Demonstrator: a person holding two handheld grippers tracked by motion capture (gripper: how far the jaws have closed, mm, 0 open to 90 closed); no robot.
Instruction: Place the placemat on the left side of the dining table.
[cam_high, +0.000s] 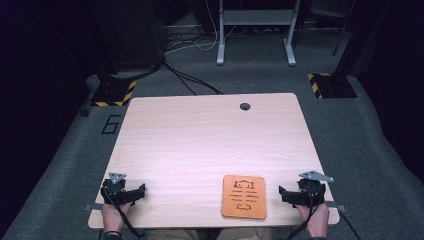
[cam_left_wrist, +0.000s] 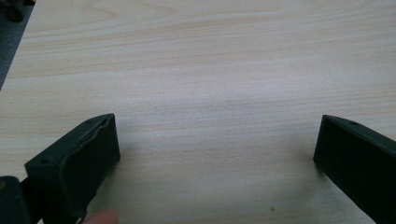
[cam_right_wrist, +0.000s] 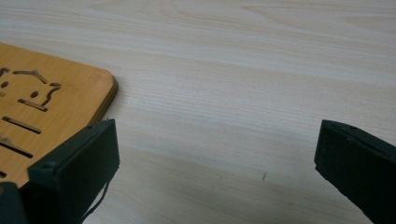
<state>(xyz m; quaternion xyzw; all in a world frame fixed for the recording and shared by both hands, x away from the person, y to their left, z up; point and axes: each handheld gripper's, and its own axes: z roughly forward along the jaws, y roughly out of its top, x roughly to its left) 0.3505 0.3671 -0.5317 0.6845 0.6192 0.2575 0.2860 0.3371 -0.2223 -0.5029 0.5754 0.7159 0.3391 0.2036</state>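
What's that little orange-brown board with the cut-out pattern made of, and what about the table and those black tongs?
The board looks like wood or bamboo, smooth and matte: fine grain, rounded corners, slots cut through it. The table shows pale wood grain, probably a laminate, with a slight sheen. The left tongs and right tongs look like matte black moulded plastic or rubber; which one I cannot tell.
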